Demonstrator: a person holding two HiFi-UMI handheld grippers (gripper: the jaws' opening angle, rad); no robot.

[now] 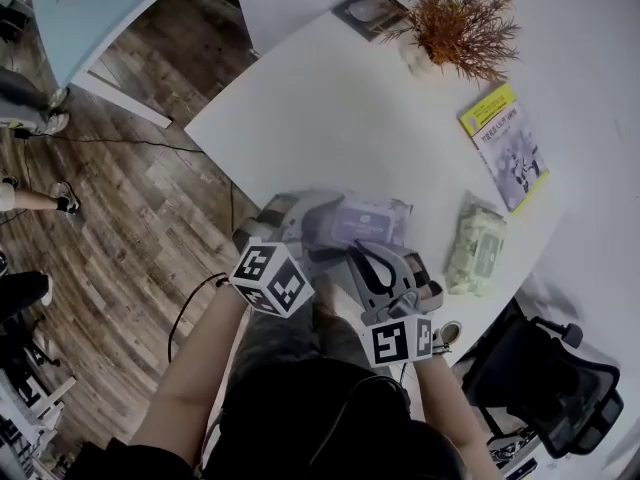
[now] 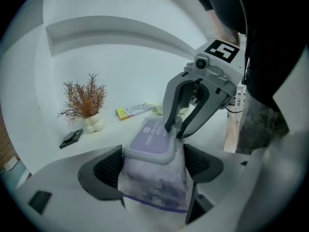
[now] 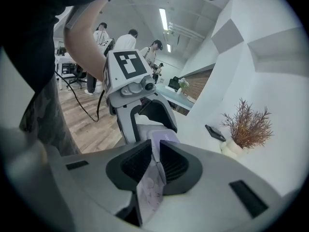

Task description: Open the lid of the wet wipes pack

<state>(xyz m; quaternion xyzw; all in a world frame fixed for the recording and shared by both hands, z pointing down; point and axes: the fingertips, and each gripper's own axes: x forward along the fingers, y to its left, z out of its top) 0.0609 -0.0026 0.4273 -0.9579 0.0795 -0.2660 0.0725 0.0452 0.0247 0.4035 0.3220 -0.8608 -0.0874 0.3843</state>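
Two grippers are set at the wet wipes pack [image 1: 365, 220], held up over the near edge of the worktop [image 1: 340, 118]. The left gripper [image 2: 153, 170] is spread wide round its body, not squeezing. The right gripper [image 3: 155, 166] is pinched on a thin edge of it. The body should be squeezed first, so the shut lid [image 2: 150, 138] can be lifted without slipping.

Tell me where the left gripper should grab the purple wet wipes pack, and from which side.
Clamp the soft body of the wet wipes pack below its rigid lid, coming from the end nearest the left gripper. The body sits between its open jaws and fits their span, the lid stays free, and the right gripper pinches the far edge.
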